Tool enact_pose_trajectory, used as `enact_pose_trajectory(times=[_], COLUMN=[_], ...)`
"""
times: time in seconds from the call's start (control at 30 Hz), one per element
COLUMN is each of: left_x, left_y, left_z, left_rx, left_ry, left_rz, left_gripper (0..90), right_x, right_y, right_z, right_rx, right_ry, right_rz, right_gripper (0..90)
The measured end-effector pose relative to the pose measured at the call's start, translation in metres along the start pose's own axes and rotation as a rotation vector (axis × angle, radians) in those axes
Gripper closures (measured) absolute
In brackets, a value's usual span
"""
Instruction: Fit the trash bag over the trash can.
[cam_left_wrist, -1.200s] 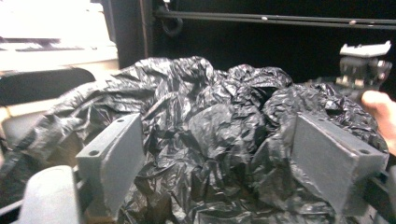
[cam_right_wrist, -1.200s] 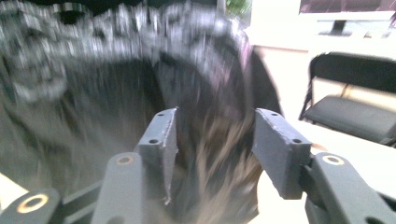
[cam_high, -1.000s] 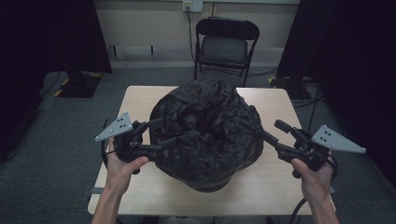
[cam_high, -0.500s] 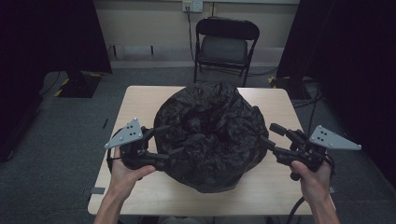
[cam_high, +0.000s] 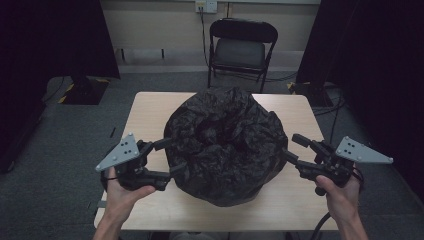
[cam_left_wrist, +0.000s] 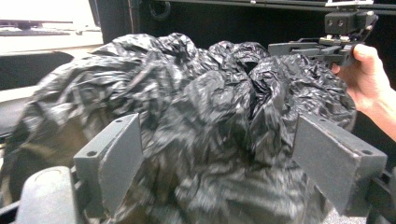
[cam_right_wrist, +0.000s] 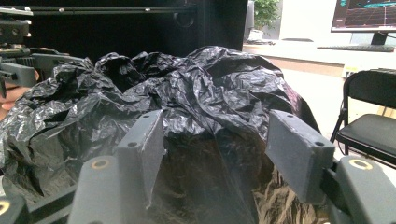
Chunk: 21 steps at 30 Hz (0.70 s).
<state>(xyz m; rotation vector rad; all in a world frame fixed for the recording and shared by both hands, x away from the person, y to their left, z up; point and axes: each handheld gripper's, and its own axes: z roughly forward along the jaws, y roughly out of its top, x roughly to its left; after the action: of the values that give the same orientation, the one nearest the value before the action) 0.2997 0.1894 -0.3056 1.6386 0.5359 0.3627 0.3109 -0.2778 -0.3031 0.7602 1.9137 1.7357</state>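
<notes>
Since a moment ago my left gripper (cam_high: 172, 156) has shifted in along the near-left flank of the big crumpled black plastic bag (cam_high: 227, 145), which sits mid-way on the pale wooden worktop (cam_high: 145, 112). Its jaws stand apart around bag film without pinching it. My right gripper (cam_high: 291, 148), also spread with nothing clamped, meets the bag's right side.

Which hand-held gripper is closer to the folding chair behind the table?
Right. The right hand-held gripper sits at the black bag's right side, nearer the folding chair; the left hand-held gripper hangs lower at the bag's left side, farther from it.
</notes>
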Motion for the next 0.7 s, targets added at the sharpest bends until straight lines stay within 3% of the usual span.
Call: enact_pose_trajectory(times=[0.13,0.2,0.33,0.4,0.47,0.7], left_x=[0.011,0.016,0.027,0.035,0.043,0.045], left_y=[-0.002,-0.002,0.006,0.012,0.016,0.015], left_z=[-0.017,-0.016,-0.001,0.009,0.020,0.047], left_rx=[-0.006,-0.027,-0.043,-0.052,-0.052,-0.011], left_ry=[0.068,0.062,0.059,0.046,0.036,0.007], left_rz=[-0.030,-0.065,-0.082,-0.109,-0.147,-0.157], left_gripper=[16.0,15.8,16.1,16.3,16.2,16.2], right_x=[0.001,-0.001,-0.007,-0.009,-0.012,-0.022], right_y=[0.001,0.002,0.009,0.016,0.021,0.016], right_z=[0.003,0.007,0.014,0.018,0.024,0.052], right_rx=[0.001,-0.005,-0.053,-0.057,-0.047,0.047], right_ry=[0.001,0.014,-0.003,-0.019,-0.026,-0.009], right_rz=[0.014,0.038,0.064,0.062,0.067,0.113], right_gripper=[36.0,33.4,29.6,27.7,26.5,23.9])
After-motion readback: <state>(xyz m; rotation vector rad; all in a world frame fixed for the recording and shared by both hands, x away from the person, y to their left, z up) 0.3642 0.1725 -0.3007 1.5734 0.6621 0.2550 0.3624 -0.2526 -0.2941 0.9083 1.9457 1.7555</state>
